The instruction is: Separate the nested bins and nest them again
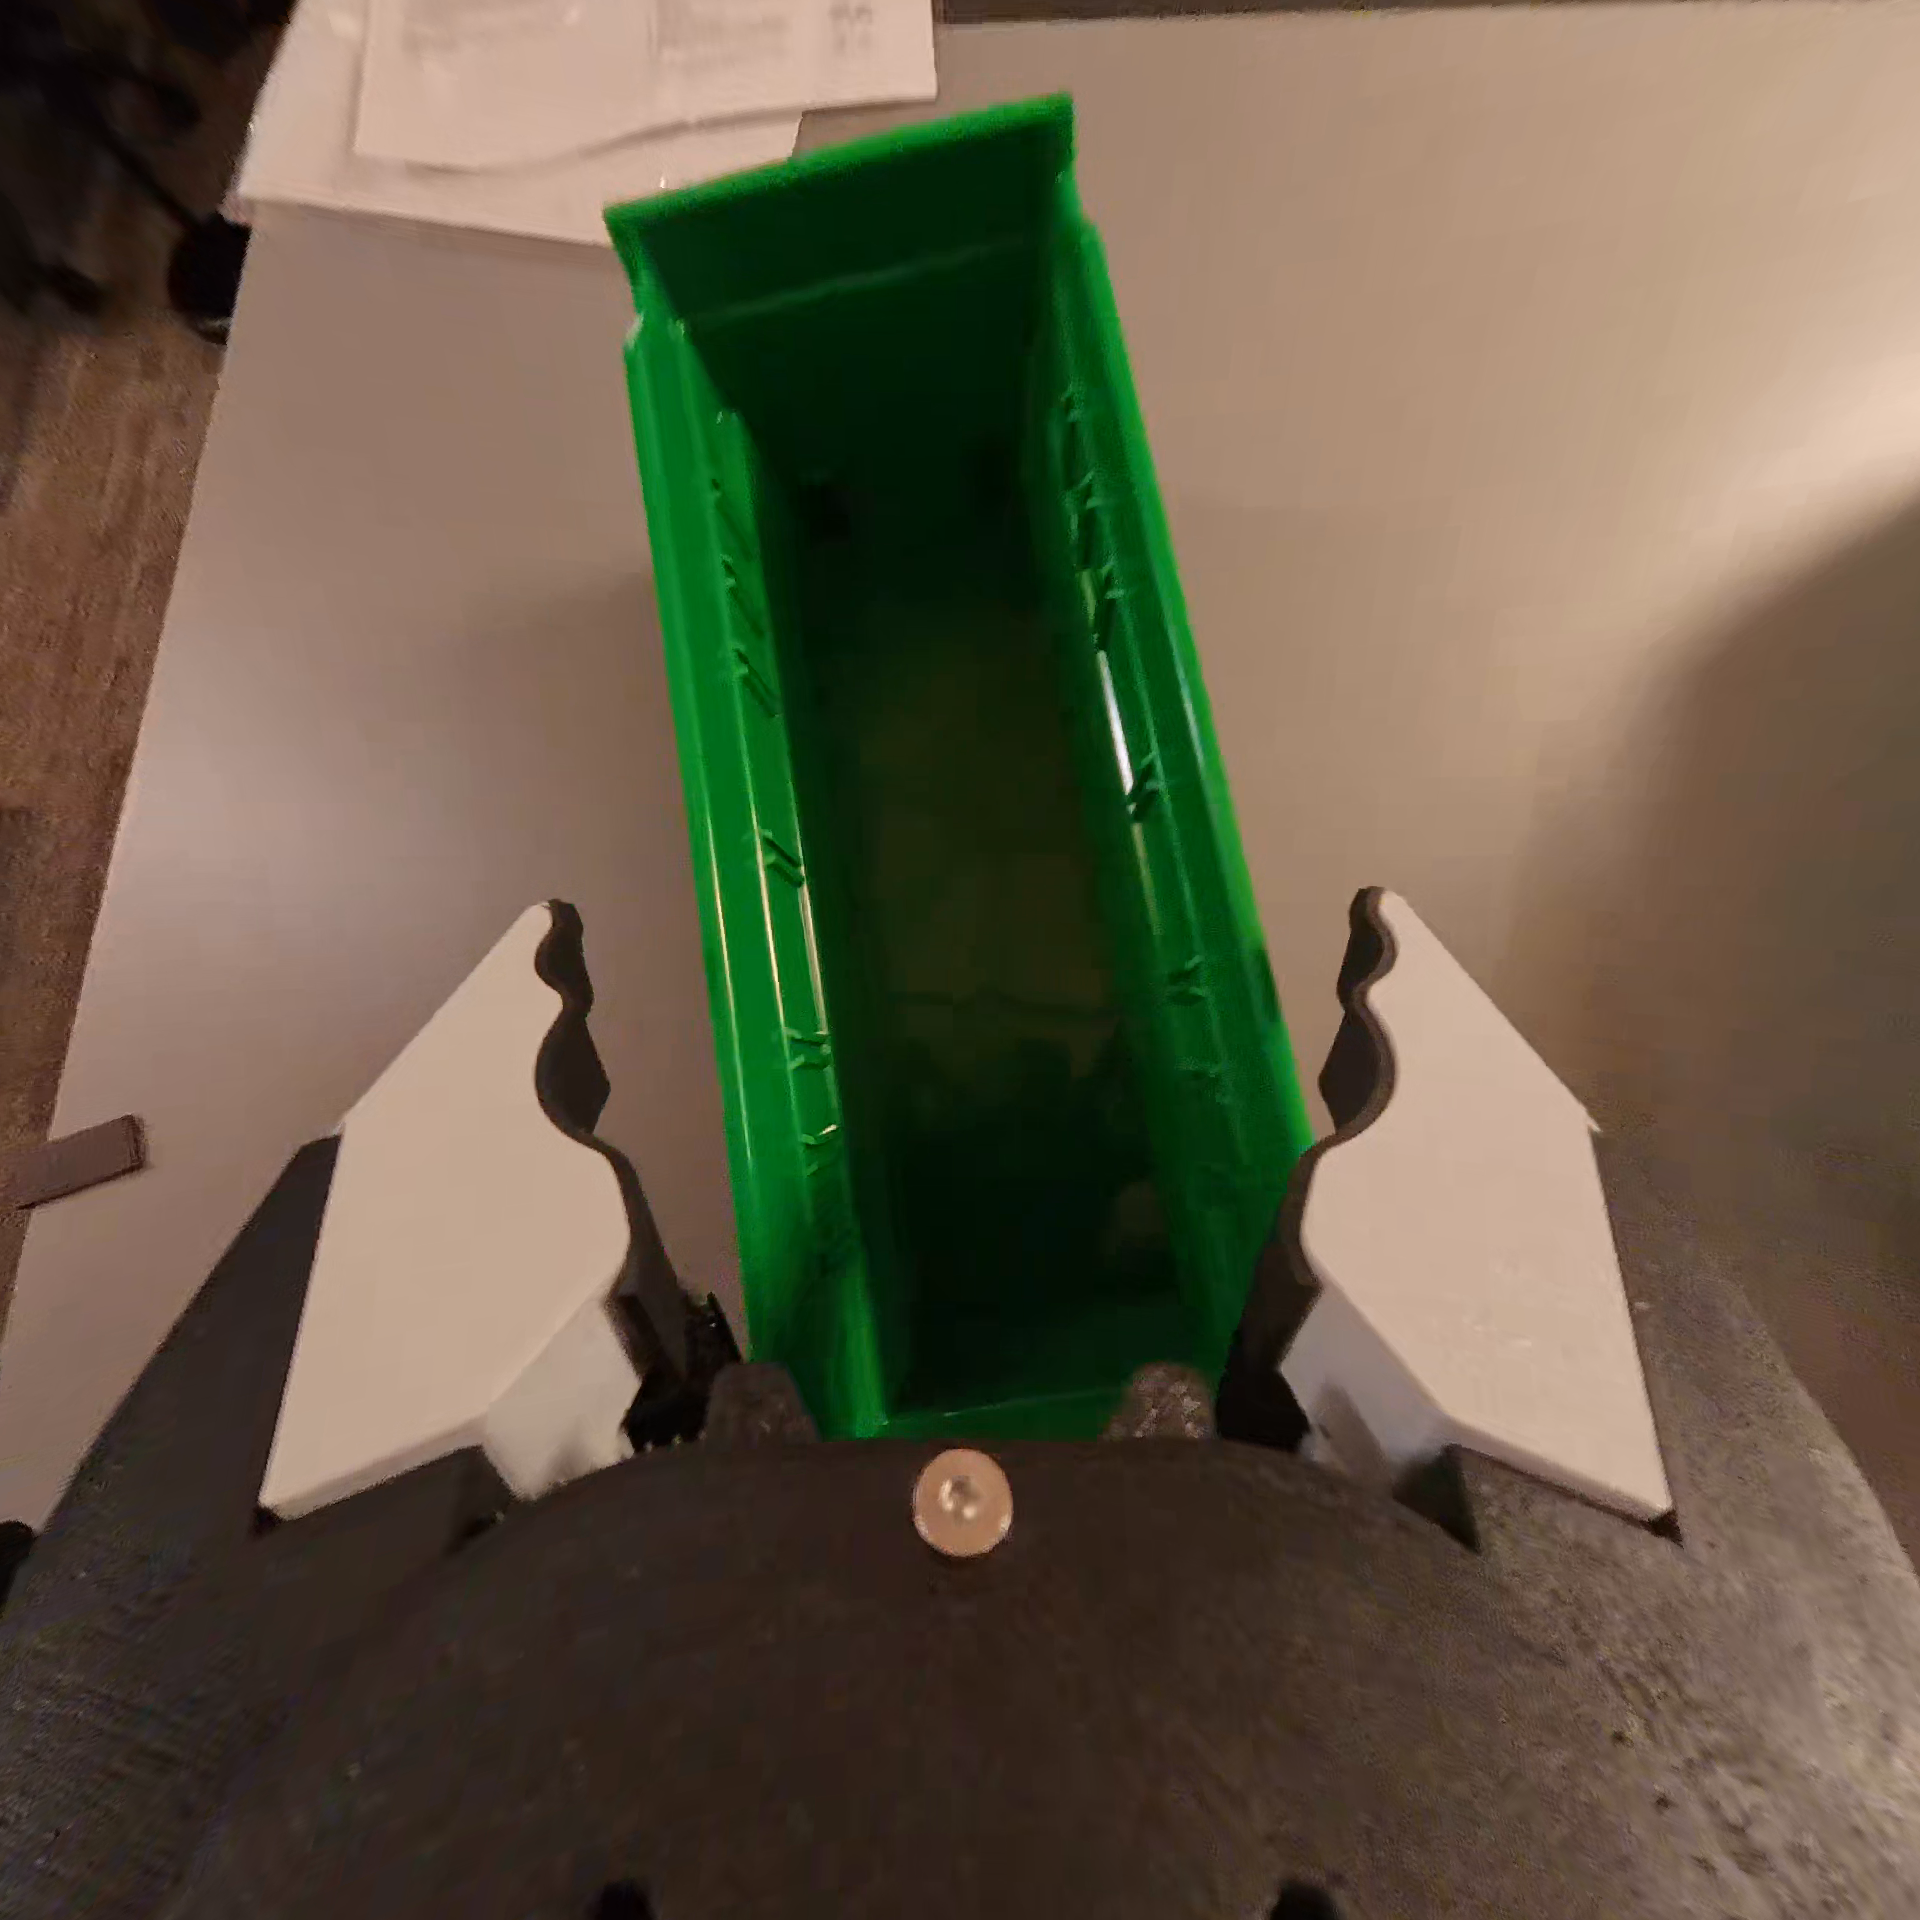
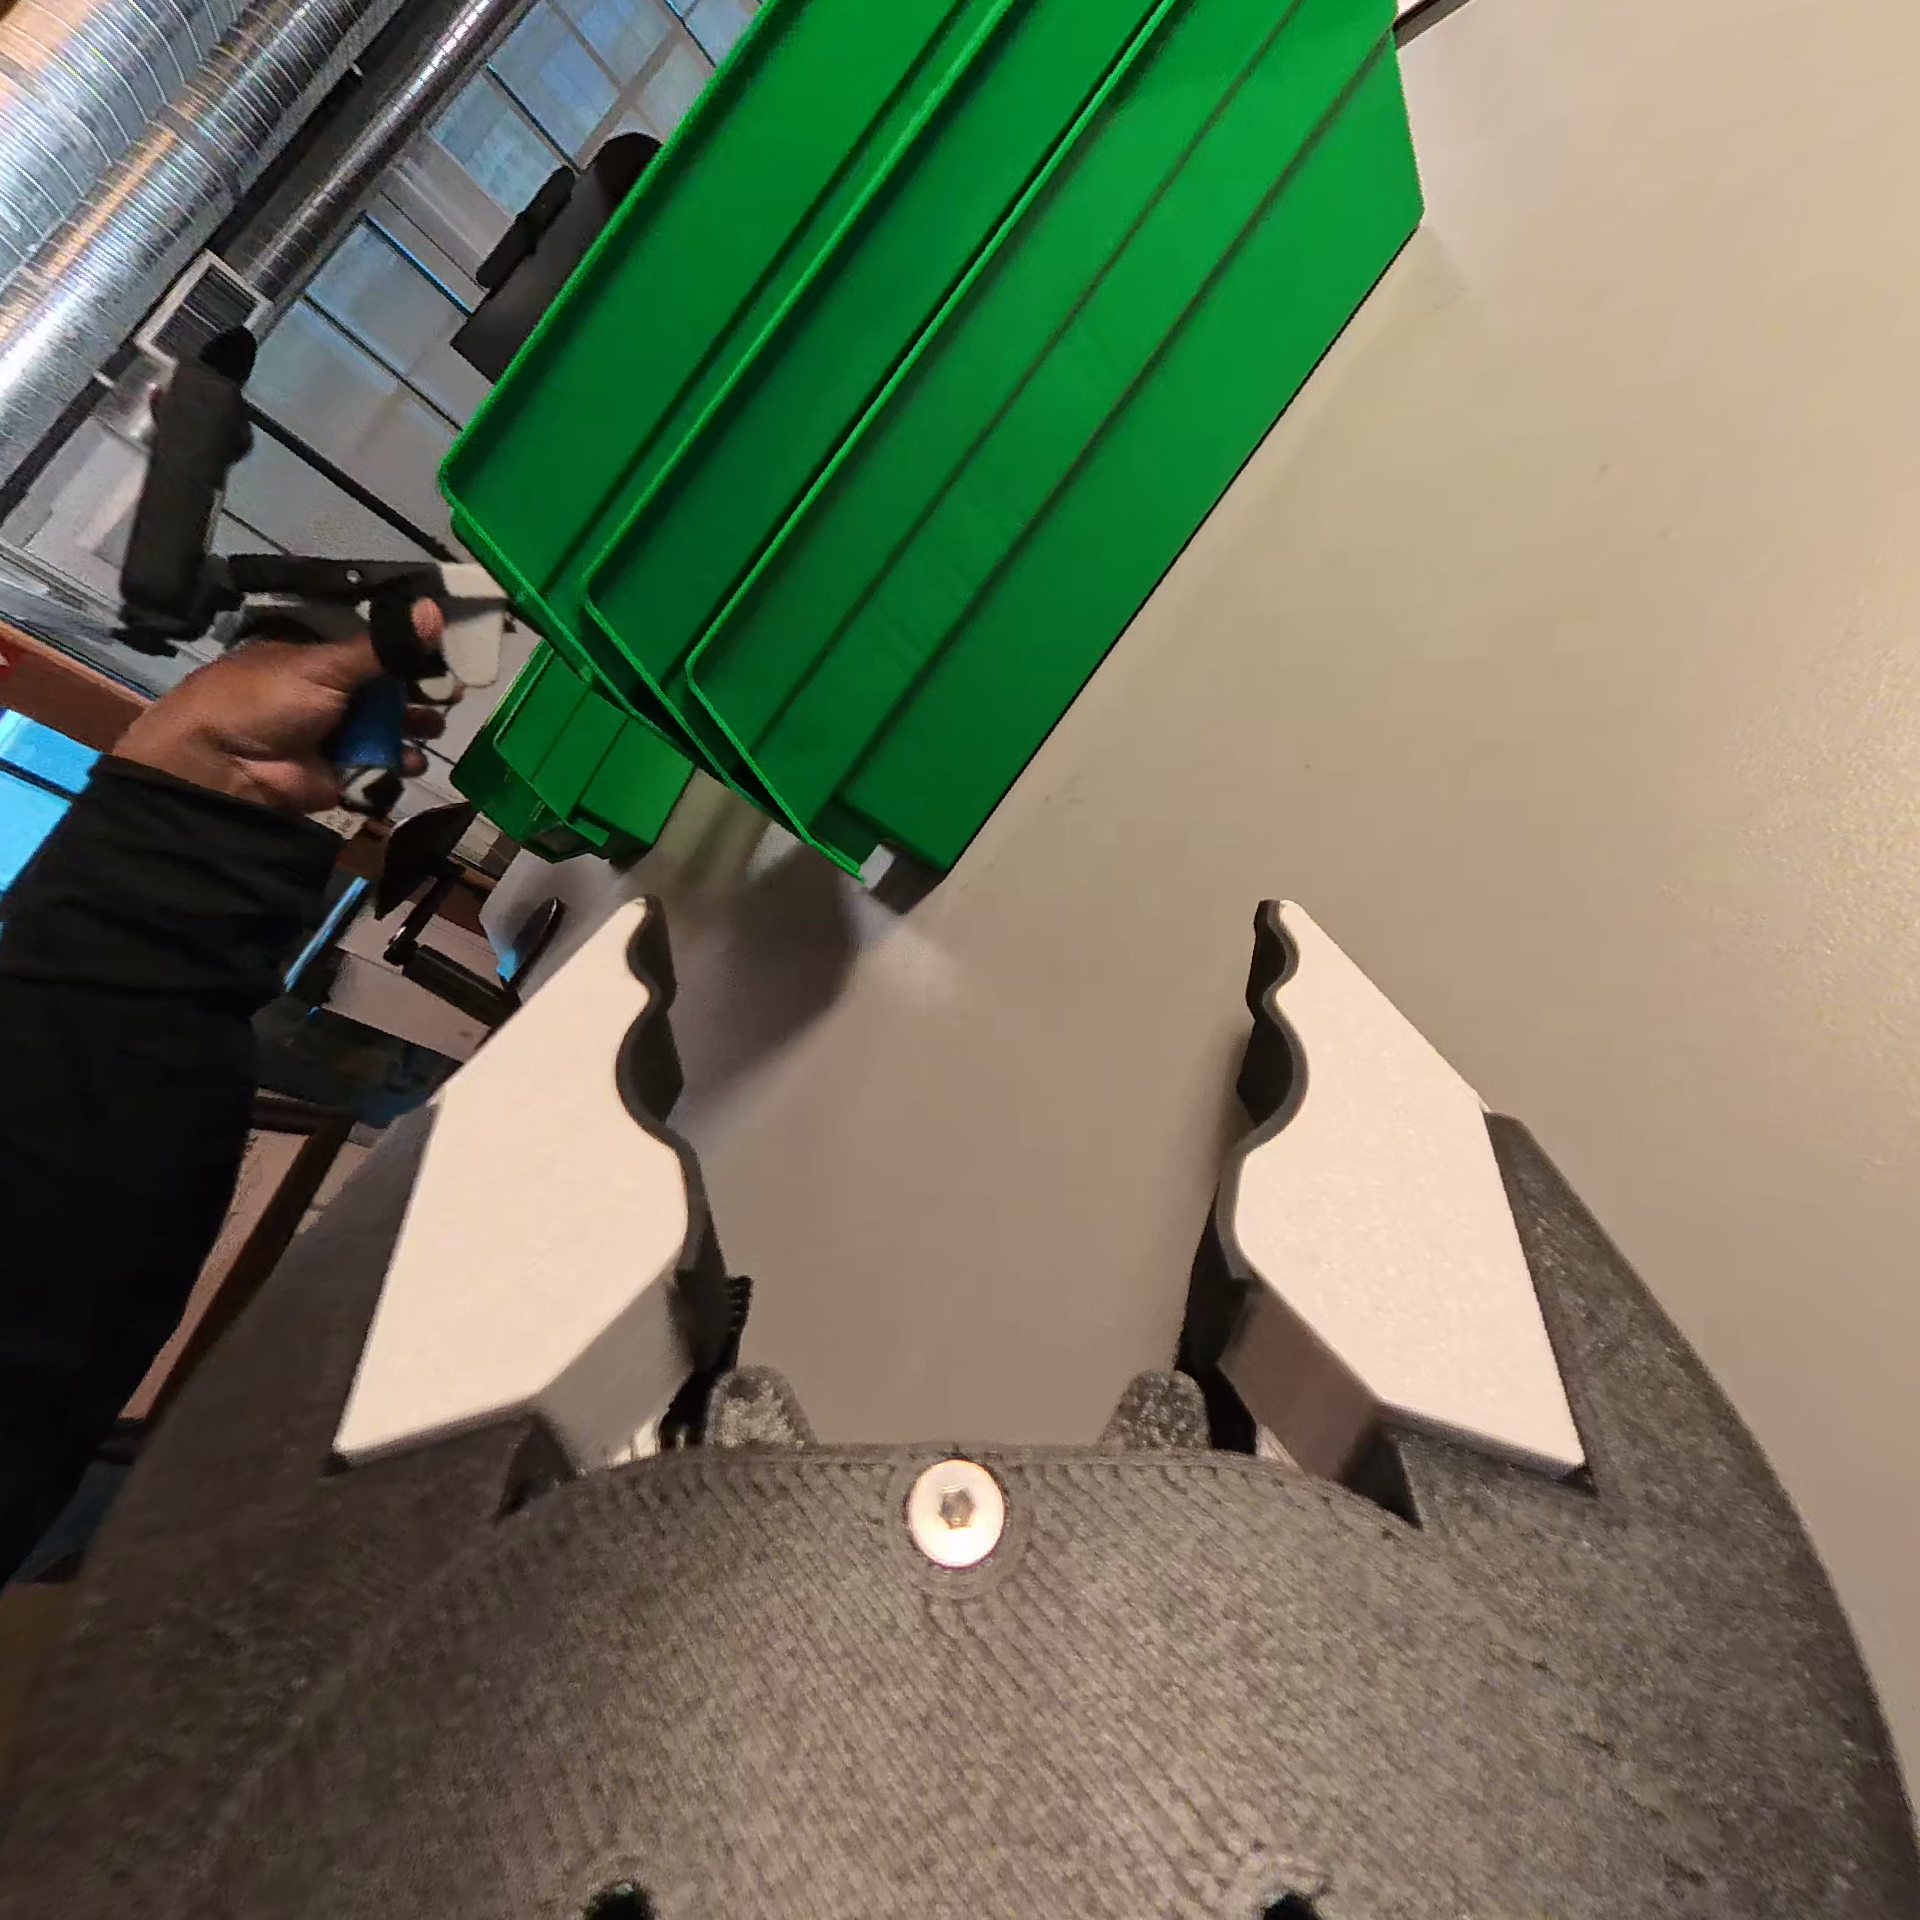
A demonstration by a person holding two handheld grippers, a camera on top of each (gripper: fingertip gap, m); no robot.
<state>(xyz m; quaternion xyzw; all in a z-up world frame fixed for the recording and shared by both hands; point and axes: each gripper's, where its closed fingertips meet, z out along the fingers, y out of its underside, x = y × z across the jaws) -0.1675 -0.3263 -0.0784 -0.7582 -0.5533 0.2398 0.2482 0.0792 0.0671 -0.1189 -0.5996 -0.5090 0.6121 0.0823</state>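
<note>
The left hand-held gripper [image 1: 961,997] stands wide open astride the near end of a green bin [image 1: 966,727]; its pads [image 1: 566,1023] sit clear of both walls, so nothing is gripped. The right hand-held gripper [image 2: 961,997] is open too, with only bare bench [image 2: 1558,623] between its fingers.

Largest first: the pale bench carries everything. On it, at 12 o'clock from the right gripper, the bins [image 2: 935,416] sit nested — stepped rims show one inside another. A hand [image 2: 270,717] at 9 o'clock in that view holds the other gripper at the stack's end. Sheets of paper [image 1: 623,94] lie at 11 o'clock beyond the bin in the left view.

The bins look like thin moulded plastic: probably light, fairly stiff along the ribbed rim but springy mid-wall, and glossy enough to slip. Nested shells may stick together, so one gripper would likely pin the outer bin while the other pinches a rim or end wall of the inner.

The papers bear print, too blurred to read; no brand or label shows on the bins.
</note>
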